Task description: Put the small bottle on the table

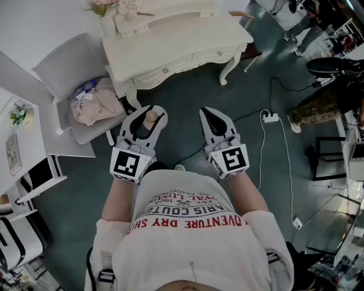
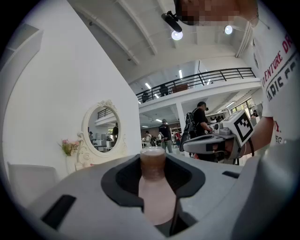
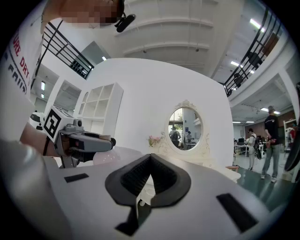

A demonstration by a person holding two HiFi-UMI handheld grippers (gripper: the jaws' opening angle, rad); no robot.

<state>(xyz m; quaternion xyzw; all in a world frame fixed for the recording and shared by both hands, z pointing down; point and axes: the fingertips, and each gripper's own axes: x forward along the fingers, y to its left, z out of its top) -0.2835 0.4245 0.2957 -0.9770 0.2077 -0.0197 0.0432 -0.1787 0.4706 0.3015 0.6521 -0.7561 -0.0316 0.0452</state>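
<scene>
Left tongs tight around upright small bottle

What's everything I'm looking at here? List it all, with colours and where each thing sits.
small bottle: one, pale pink with brown cap, held in front of the person, left side
dressing table: one, cream, ahead of the person
mirror: one, oval, cream frame, on the dressing table
flowers: one bunch, pink, on the table's left end
chair: one, pale grey, left of the table
cloth bundle: one, pink, on the chair seat
power strip: one, white, on the floor at right
floor: dark grey-green
left gripper: one, white, black pads, shut on the small bottle
right gripper: one, same colours, jaws together, empty
</scene>
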